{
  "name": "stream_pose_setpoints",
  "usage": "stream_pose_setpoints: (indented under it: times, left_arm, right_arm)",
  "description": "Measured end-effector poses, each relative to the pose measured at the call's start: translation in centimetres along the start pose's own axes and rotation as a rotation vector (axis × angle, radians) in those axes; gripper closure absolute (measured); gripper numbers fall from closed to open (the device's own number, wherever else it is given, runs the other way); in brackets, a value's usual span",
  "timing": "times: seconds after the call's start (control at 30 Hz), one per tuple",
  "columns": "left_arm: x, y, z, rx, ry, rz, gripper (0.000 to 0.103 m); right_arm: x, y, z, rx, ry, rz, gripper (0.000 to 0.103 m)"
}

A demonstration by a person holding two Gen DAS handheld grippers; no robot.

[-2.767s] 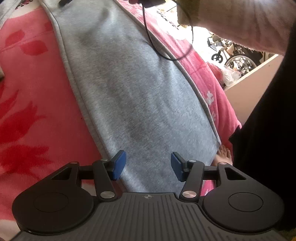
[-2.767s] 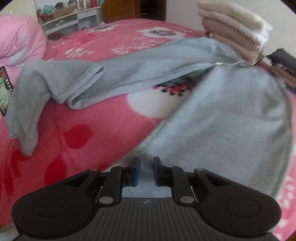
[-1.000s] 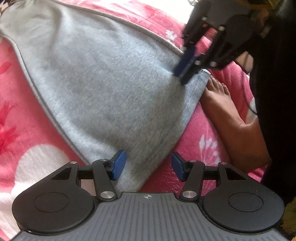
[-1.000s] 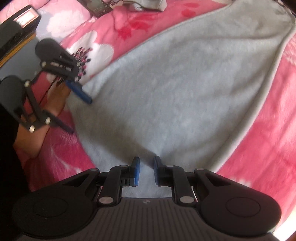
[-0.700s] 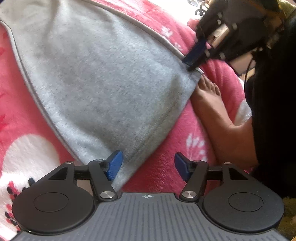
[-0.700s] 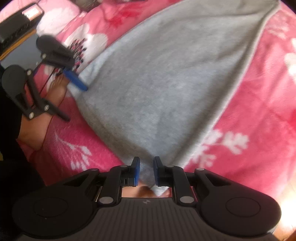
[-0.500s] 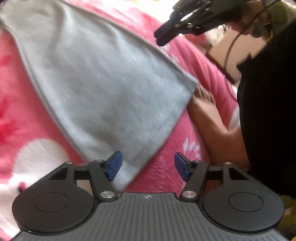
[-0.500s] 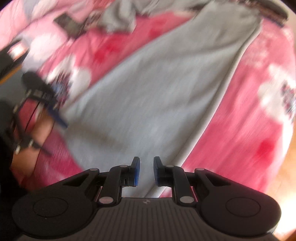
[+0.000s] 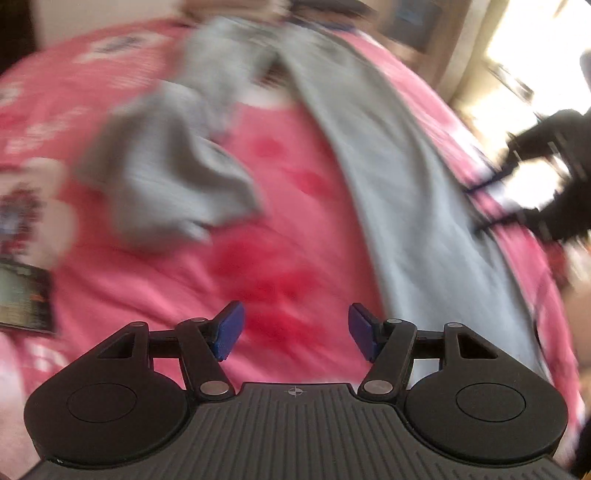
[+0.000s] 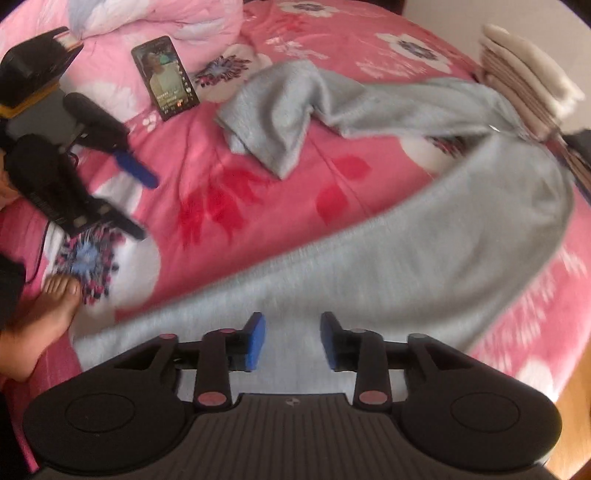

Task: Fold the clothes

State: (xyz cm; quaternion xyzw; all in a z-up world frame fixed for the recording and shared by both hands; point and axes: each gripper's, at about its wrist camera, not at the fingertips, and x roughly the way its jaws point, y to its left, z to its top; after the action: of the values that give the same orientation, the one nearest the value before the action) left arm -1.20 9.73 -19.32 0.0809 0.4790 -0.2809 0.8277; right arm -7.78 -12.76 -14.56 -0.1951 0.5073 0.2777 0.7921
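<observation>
A pair of grey sweatpants (image 10: 424,251) lies on a pink flowered bedspread (image 10: 258,206). One leg lies flat toward me; the other leg (image 10: 288,110) is crumpled farther back. In the blurred left wrist view the flat leg (image 9: 413,177) runs up the right side and the crumpled leg (image 9: 170,173) lies at left. My left gripper (image 9: 293,330) is open and empty above bare bedspread. My right gripper (image 10: 291,341) is open and empty just above the flat leg. The left gripper also shows in the right wrist view (image 10: 110,158) at far left.
A phone (image 10: 165,76) lies on the bed at upper left, near a pink pillow (image 10: 147,22). A stack of folded clothes (image 10: 524,85) stands at the far right. A bare foot (image 10: 40,306) rests on the bed's left edge. A dark card-like object (image 9: 22,299) lies at left.
My right gripper has opened and let go of the trouser leg, which now lies flat. Both grippers have lifted and swung to look across the bed; the left one moved off the leg's hem.
</observation>
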Motion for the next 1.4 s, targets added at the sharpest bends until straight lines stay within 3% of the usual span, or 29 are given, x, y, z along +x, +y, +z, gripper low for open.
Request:
stream_pose_setpoints:
  times: [0.13, 0.27, 0.4, 0.6, 0.83, 0.9, 1.0, 1.07, 1.17, 1.4]
  left_arm:
    - [0.9, 1.7, 1.9, -0.034, -0.083, 0.125, 0.041]
    - [1.3, 2.3, 2.7, 0.001, -0.133, 0.205, 0.04]
    - [1.6, 3.2, 2.9, -0.017, -0.132, 0.217, 0.04]
    - [3.5, 4.3, 2.7, -0.033, -0.116, 0.231, 0.04]
    - [5.2, 5.5, 2.8, -0.127, -0.148, 0.234, 0.041]
    - [5.3, 5.4, 2.9, -0.164, -0.156, 0.235, 0.046]
    - [5.4, 4.3, 3.4, -0.169, -0.153, 0.263, 0.062]
    - [5.5, 2.9, 4.0, -0.135, -0.152, 0.299, 0.08]
    - [5.5, 0.7, 5.3, -0.073, -0.156, 0.335, 0.086]
    - [5.7, -3.3, 9.2, 0.043, -0.182, 0.365, 0.091]
  right_arm:
    - [2.8, -0.3, 2.1, 0.02, -0.021, 0.028, 0.06]
    - [4.8, -2.1, 2.9, 0.115, -0.067, 0.07, 0.059]
    - [6.1, -4.1, 3.5, 0.187, -0.147, 0.082, 0.059]
    - [9.0, -6.3, 5.4, 0.289, -0.239, 0.171, 0.059]
    - [11.0, -8.4, 6.9, 0.383, -0.266, 0.254, 0.057]
    - [10.9, -9.4, 6.7, 0.418, -0.265, 0.275, 0.057]
    - [10.0, -11.1, 6.3, 0.47, -0.275, 0.289, 0.057]
    - [8.8, -12.6, 5.8, 0.523, -0.305, 0.293, 0.057]
    - [6.8, -15.0, 4.6, 0.624, -0.359, 0.306, 0.057]
    - [1.7, -20.0, 0.6, 0.789, -0.426, 0.304, 0.057]
